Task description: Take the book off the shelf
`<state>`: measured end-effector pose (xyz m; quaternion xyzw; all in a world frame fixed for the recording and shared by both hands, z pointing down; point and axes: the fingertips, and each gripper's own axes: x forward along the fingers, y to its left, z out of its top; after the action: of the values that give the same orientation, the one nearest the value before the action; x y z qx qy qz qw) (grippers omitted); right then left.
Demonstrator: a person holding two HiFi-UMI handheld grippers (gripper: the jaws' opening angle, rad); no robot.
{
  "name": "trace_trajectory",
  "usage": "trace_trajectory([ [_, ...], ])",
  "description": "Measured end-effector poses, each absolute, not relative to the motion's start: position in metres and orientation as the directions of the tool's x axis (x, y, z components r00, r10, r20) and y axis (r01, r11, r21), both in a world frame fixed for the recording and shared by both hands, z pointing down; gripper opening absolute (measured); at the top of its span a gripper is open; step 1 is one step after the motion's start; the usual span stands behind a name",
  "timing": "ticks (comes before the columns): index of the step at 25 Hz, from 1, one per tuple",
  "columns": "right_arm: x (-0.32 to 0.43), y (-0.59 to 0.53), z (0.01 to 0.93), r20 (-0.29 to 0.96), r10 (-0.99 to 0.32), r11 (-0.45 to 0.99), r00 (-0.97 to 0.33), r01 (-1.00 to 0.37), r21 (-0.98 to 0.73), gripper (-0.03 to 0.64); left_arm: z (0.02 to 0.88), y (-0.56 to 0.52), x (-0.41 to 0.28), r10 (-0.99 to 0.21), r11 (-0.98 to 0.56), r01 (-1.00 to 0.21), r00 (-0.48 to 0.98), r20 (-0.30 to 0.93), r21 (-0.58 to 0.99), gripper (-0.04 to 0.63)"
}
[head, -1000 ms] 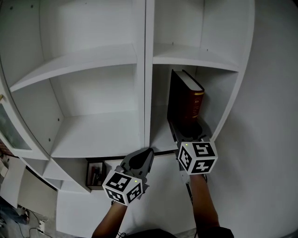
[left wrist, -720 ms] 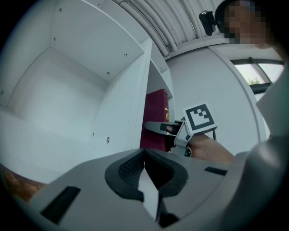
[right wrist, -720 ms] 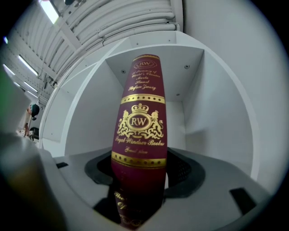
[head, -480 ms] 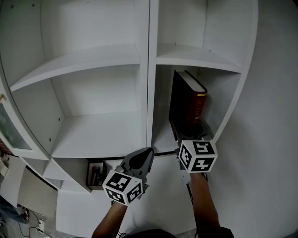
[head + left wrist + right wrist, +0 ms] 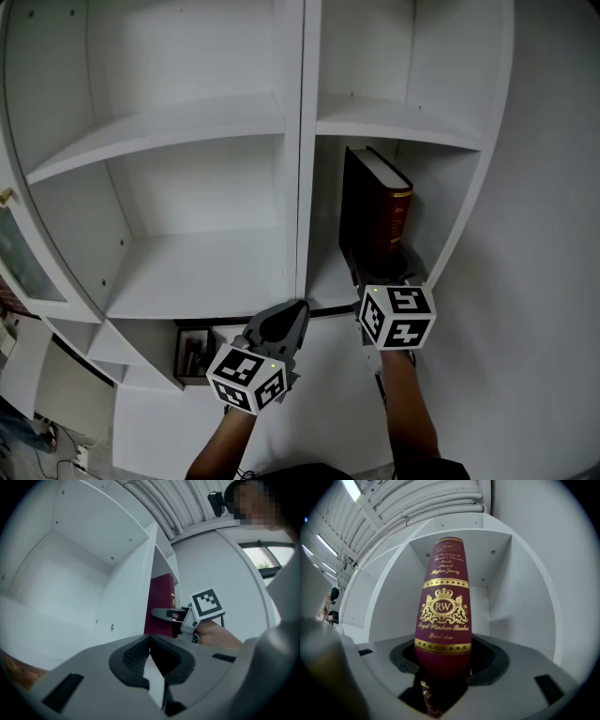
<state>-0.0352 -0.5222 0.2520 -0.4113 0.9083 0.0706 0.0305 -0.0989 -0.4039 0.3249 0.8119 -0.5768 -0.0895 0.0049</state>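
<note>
1. Hardly anything had been shifted since a second earlier: both grippers were kept in their places, and only the jaws of the right gripper (image 5: 384,270) had been drawn in from their widest.
2. Nearest the camera, two bare forearms (image 5: 412,412) were seen rising from the bottom edge, each wrist hidden behind a black-and-white marker cube.
3. Just beyond, the left gripper (image 5: 295,311) was held low in front of the white divider (image 5: 302,187). Its jaws were pressed together with nothing between them.
4. Slightly farther in, the right gripper was raised to the front edge of the right-hand compartment. Its jaws were closing but were not yet clamped, and the foot of the book's spine was set between them, with the pads just beside the covers.
5. The book (image 5: 375,211), dark red with gold lettering, was stood upright on the shelf board (image 5: 323,281) of that compartment, clear of both side walls.
6. Its long axis was vertical and its spine was turned outward, straight ahead of the right gripper. That hand was judged the nearer, so a straight pull back towards the person seemed called for.
7. Farthest back, the white rear panel (image 5: 202,192) and the bare shelves above were seen.
</note>
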Motion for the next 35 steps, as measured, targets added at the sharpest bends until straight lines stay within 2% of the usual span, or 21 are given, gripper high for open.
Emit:
trace_trajectory([
  [17,-0.015,-0.495,0.246,-0.127,-0.752,0.65,-0.647,-0.76,0.016,0.233,0.319,-0.386,-0.087,-0.925,-0.368,-0.924,0.352,-0.146,0.105,0.017],
  [35,0.015,-0.452,0.241,-0.144,-0.78,0.616,-0.609,-0.787,-0.004,0.233,0.31,-0.362,-0.081,-0.906,-0.409,-0.907,0.39,-0.163,0.105,0.017],
])
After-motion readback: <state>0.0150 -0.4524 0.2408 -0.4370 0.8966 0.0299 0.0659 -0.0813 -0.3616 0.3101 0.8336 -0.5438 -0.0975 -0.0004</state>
